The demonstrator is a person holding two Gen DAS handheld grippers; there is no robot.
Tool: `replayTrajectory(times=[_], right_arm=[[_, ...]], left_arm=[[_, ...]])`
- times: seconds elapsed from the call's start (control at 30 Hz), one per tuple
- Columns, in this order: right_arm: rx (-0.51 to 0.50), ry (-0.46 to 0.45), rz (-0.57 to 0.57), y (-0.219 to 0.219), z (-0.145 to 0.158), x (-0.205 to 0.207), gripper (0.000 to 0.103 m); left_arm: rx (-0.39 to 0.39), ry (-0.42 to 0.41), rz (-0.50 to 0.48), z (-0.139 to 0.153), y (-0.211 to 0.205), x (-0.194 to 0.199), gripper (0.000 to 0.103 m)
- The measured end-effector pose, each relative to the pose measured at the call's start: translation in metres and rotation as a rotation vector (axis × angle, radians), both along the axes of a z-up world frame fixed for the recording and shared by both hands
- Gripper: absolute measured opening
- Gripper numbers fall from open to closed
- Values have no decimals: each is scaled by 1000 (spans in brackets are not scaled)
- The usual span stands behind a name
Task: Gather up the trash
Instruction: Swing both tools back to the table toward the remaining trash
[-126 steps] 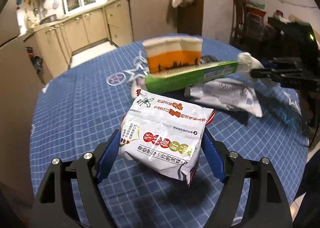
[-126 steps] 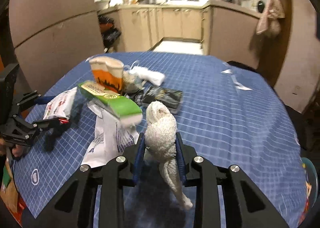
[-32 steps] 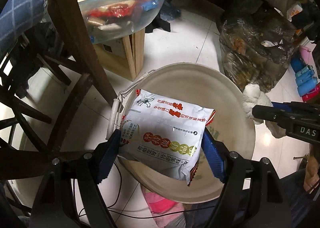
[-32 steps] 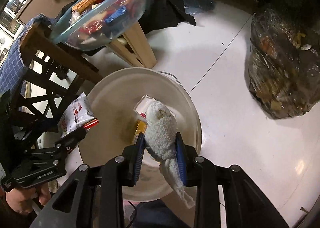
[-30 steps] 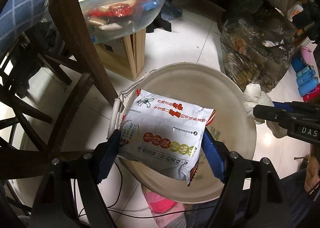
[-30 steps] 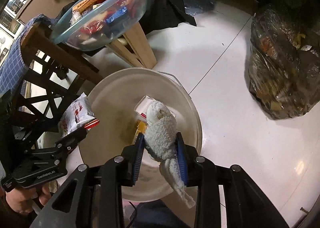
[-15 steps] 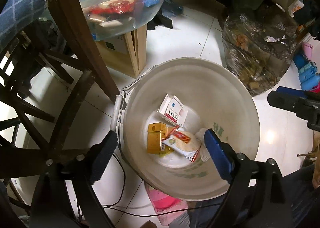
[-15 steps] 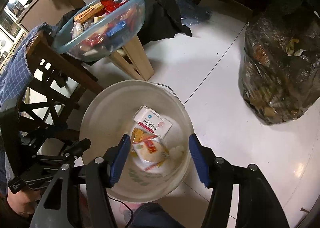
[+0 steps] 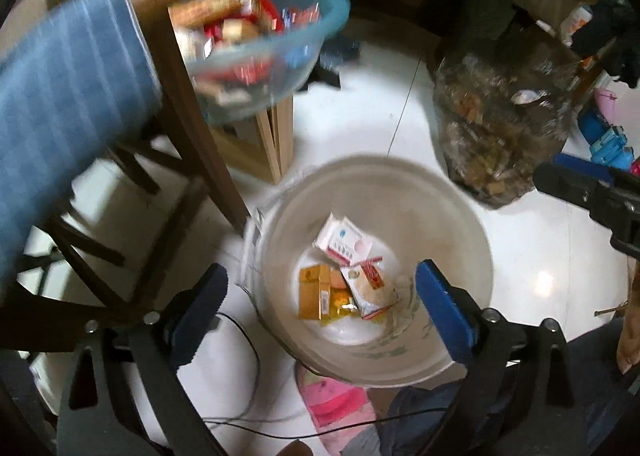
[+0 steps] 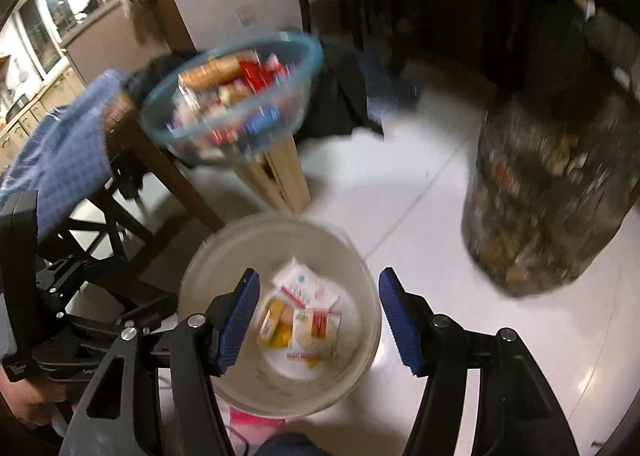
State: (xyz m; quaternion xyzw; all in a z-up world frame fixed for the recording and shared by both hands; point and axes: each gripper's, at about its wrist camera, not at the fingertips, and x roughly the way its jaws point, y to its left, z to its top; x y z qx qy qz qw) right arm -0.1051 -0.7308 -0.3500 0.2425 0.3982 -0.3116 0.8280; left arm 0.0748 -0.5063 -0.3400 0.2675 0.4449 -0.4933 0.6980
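Observation:
A white bucket [image 9: 448,212] stands on the floor below both grippers and also shows in the right wrist view [image 10: 224,256]. At its bottom lie the white snack bag [image 9: 366,288], a white tissue wad [image 9: 402,288], a white and pink box [image 9: 344,242] and a yellow box [image 9: 314,292]. My left gripper [image 9: 320,304] is open and empty above the bucket. My right gripper [image 10: 318,322] is open and empty above it too, and part of it shows in the left wrist view [image 9: 592,192].
A clear blue bowl [image 9: 264,52] full of snack packets sits on a wooden stool. The blue checked tablecloth [image 9: 60,116] hangs at the left over dark table legs. A dark full trash bag [image 9: 504,128] stands at the right. Cables run across the white floor.
Both grippers opened over the bucket: the snack bag and the tissue wad dropped in. Both grippers have since lifted and tilted up, and the views are blurred.

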Motion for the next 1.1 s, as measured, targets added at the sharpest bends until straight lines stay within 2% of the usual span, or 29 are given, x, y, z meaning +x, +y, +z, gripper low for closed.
replayTrajectory(times=[0.03, 0.27, 0.4, 0.57, 0.8, 1.0, 1.1], right_arm=[[-23, -20, 6, 4, 10, -2, 64], [-198, -169, 61, 49, 85, -12, 70], [-280, -244, 144, 81, 124, -3, 72], [-326, -323, 287, 126, 163, 33, 76], [-302, -369, 585, 200, 198, 113, 78], [-261, -358, 841, 275, 213, 198, 78], [-209, -340, 963, 311, 217, 245, 78]], left_arm=[[-20, -17, -8, 10, 4, -2, 97], [-203, -135, -9, 99, 53, -3, 98], [-314, -203, 65, 154, 102, 14, 98], [-396, -246, 218, 203, 170, 56, 98], [-375, -323, 513, 241, 290, 138, 98], [-284, -377, 723, 247, 390, 209, 98], [-278, -358, 825, 250, 440, 238, 98]])
